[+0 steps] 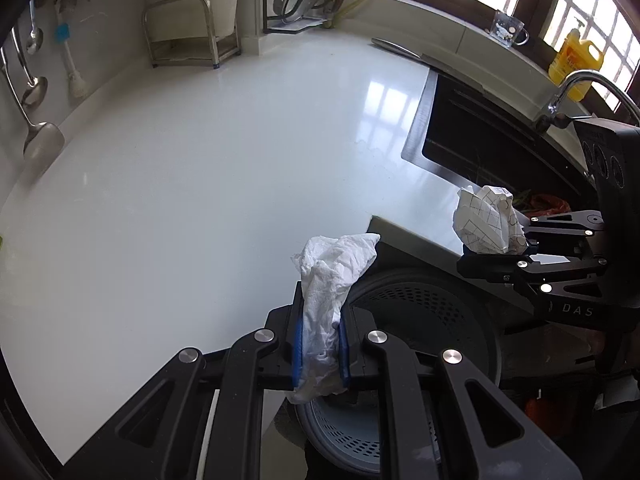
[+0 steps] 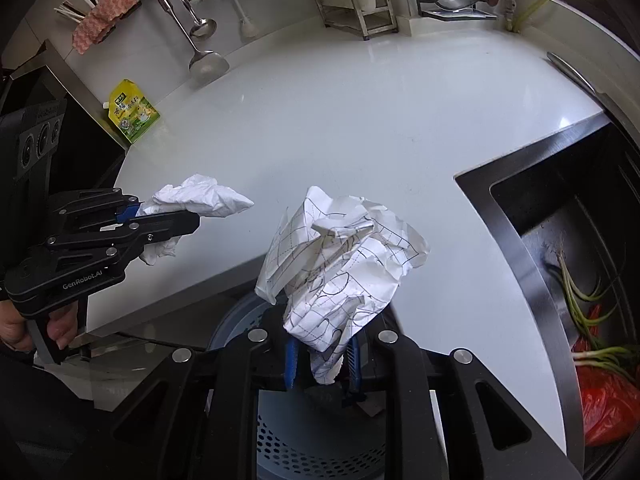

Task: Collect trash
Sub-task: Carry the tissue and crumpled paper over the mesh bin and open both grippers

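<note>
Currently, the left gripper is closed on a crumpled white paper tissue, clamped between its blue finger pads; the tissue projects forward past the fingers. This gripper is positioned at the front edge of the glossy white counter, above a grey perforated plastic waste basket that sits below the counter edge. To the right, the right gripper is closed on a crumpled sheet of white paper printed with black lines, likewise held over the basket rim. In the right wrist view, the left gripper appears at the left with the tissue in its grip, apart from the printed paper. Further right, a dark stainless-steel sink is recessed in the counter and contains green onion stalks and a red plastic bag.
</note>
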Demonstrator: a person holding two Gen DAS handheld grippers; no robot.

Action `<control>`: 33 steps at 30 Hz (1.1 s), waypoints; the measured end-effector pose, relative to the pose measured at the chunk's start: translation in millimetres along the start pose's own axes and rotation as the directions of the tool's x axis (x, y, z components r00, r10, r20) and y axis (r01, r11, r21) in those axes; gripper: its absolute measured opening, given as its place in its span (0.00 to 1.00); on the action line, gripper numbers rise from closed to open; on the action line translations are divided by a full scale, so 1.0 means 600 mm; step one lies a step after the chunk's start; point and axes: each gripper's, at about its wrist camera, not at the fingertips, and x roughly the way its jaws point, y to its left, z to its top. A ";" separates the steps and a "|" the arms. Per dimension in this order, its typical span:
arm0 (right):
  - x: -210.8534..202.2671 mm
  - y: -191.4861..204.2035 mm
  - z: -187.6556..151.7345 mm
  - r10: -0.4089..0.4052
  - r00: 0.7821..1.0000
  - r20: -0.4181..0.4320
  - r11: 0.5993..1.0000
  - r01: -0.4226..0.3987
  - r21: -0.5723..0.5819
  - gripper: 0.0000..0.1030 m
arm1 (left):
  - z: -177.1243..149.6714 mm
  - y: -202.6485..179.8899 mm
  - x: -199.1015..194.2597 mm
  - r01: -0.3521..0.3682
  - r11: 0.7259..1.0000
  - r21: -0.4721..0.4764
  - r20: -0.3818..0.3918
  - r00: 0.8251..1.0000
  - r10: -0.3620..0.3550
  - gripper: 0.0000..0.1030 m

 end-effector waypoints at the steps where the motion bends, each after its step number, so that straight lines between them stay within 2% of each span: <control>1: -0.001 -0.002 -0.011 0.000 1.000 -0.005 1.000 0.000 0.011 0.18 | -0.004 -0.005 0.002 0.009 1.000 0.005 -0.008 1.000 -0.009 0.13; 8: -0.009 -0.014 -0.075 -0.009 0.999 -0.038 0.998 0.011 0.060 0.18 | -0.031 -0.045 0.025 0.065 0.998 0.022 -0.060 0.996 -0.063 0.13; 15: -0.011 -0.018 -0.109 -0.016 0.998 -0.067 0.997 0.020 0.071 0.19 | -0.043 -0.070 0.043 0.093 0.995 0.044 -0.093 0.992 -0.088 0.13; 33: 0.027 -0.005 -0.135 -0.044 0.986 -0.159 0.999 0.046 0.011 0.19 | -0.076 -0.090 0.092 0.124 0.992 0.034 -0.177 0.977 -0.116 0.13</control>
